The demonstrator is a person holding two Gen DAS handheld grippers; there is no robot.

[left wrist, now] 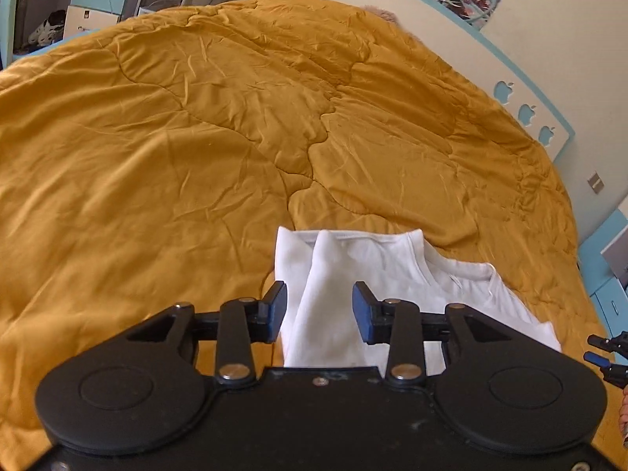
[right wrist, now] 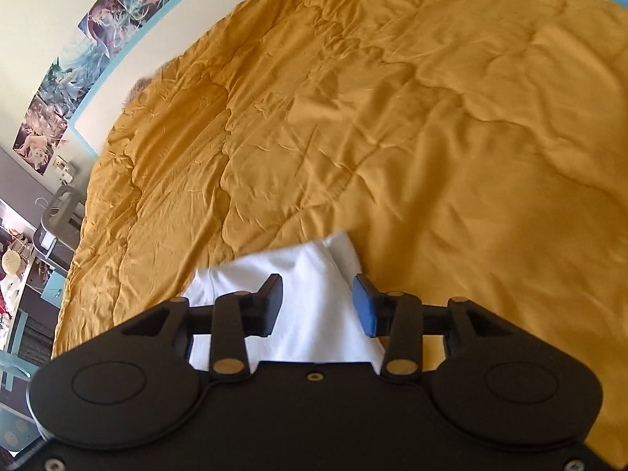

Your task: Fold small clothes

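Observation:
A small white garment lies on the mustard-yellow quilt, partly folded, with a raised fold running toward the camera. My left gripper is open, its blue pads on either side of that fold, above it. The right gripper shows at the far right edge of the left wrist view. In the right wrist view the same white garment lies on the quilt. My right gripper is open over its raised corner. Neither gripper holds anything.
The quilt covers the whole bed. A white headboard with blue trim and apple cut-outs runs along the wall side. Blue drawers stand at the right, shelves and shoes at the far left. A desk with clutter stands left.

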